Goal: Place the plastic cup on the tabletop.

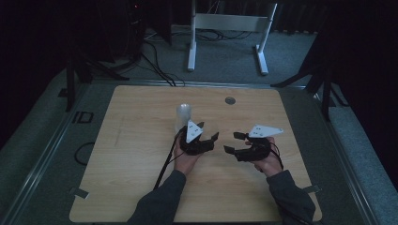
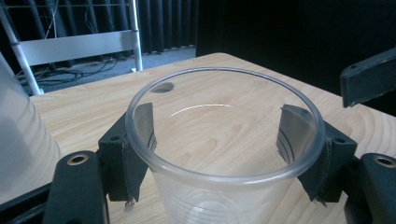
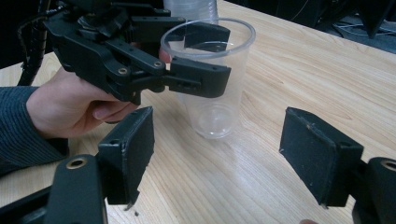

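Clear plastic cup (image 3: 212, 79) sits clamped at its rim in the left tool (image 3: 198, 56), so squeeze gently. The right tool (image 3: 233, 154) waits nearby, jaws apart and empty, above the wooden worktop (image 3: 299, 70).

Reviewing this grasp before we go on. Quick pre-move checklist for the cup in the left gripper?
1. Left gripper shut on cup, one pad on each side below the rim: ok.
2. Cup upright: ok.
3. Cup base on or off the table: cannot tell.
4. Right gripper open, nothing between its fingers: ok.
5. Right gripper apart from the cup: ok.
6. Cup stack close behind the left gripper; touching or apart: cannot tell.
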Demonstrator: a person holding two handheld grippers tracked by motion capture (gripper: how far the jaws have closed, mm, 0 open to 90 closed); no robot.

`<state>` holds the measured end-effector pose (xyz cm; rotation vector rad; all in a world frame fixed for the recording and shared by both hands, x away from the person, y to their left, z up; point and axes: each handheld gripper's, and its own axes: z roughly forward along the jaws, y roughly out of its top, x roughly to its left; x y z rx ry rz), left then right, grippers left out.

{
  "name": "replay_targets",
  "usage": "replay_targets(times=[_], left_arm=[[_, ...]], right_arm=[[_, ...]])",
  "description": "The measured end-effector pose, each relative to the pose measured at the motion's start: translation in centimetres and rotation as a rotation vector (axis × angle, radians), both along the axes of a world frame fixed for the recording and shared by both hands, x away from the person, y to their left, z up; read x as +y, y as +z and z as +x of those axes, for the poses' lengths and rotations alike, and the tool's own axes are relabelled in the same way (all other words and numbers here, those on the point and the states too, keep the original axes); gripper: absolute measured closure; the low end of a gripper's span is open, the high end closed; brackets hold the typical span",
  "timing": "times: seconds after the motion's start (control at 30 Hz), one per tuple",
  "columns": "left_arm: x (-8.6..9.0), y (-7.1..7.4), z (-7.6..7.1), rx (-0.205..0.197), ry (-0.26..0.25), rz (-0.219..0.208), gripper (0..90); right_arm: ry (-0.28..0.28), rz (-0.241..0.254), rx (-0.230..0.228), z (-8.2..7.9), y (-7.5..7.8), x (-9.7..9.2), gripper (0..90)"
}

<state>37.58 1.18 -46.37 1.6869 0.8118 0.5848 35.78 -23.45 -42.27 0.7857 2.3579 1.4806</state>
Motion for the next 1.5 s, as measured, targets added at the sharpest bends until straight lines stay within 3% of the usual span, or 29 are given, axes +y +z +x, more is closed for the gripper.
replay_targets(times=[1.1, 1.5], left_arm=[[-0.4, -1.4, 0.6, -0.002, 0.026, 0.023, 27.7], [-0.6, -1.7, 0.5, -0.011, 0.027, 0.050, 27.2]], right_arm=[[0.002, 0.000, 0.002, 0.0, -0.1, 0.0, 26.0], [0.003, -0.001, 0.001, 0.0, -0.1, 0.0, 26.0]])
